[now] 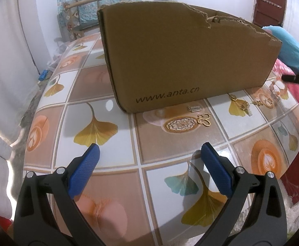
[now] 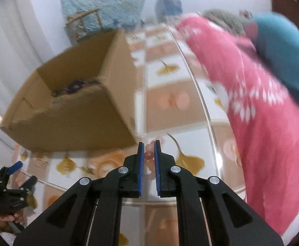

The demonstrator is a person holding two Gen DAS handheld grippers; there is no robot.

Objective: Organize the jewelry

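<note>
The right gripper (image 2: 148, 153) is clamped on a pink beaded bracelet (image 2: 149, 152) just off the cardboard box (image 2: 73, 110), near the table (image 1: 170, 143) edge; beads are light and slippery (pinch across one bead). Left gripper (image 1: 149, 157) stands apart, empty

the left wrist view looks forward and down over the desk (image 1: 100, 94), close to the long side of the cardboard box (image 1: 182, 57). the right wrist view, blurred, seems to look down from the box's (image 2: 71, 121) end into its open top. both share the box and the desk (image 2: 170, 106).
</note>
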